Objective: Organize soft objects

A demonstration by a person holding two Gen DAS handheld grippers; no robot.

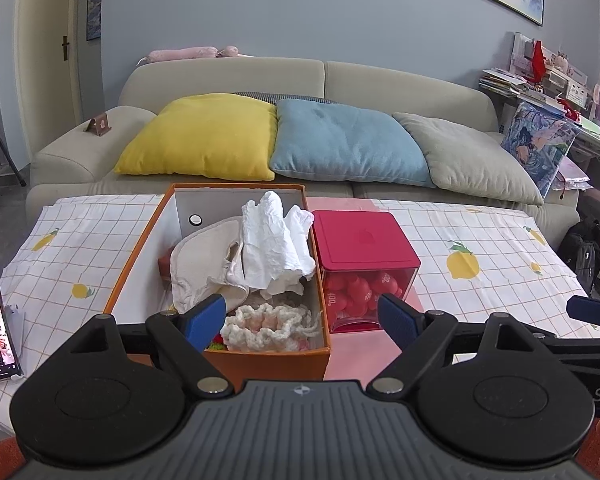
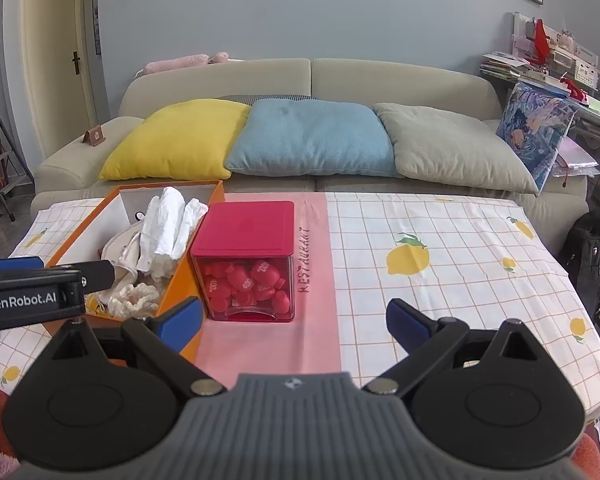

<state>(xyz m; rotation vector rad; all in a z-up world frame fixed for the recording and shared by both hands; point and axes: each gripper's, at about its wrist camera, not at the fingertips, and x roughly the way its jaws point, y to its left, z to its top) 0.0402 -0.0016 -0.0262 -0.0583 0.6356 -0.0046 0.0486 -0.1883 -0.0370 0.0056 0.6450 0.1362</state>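
Closest to me is my left gripper [image 1: 302,318], with its two blue fingers spread wide and nothing between them. It sits low at the near end of the orange box [image 1: 268,362], almost over the fluffy knitted piece [image 1: 270,326] that lies at that end. Behind it in the box are a cream cloth [image 1: 204,266] and a crumpled white cloth [image 1: 276,240] that sticks up tall. The box is long, running from the near edge of the table [image 2: 460,248] toward the far edge. My right gripper [image 2: 294,320] is wide open too and holds nothing. It points at the bare pink stripe, with the red-lidded clear box [image 2: 246,240] just left of it. I think the left one is nearer the soft things, so it should reach forward and down.
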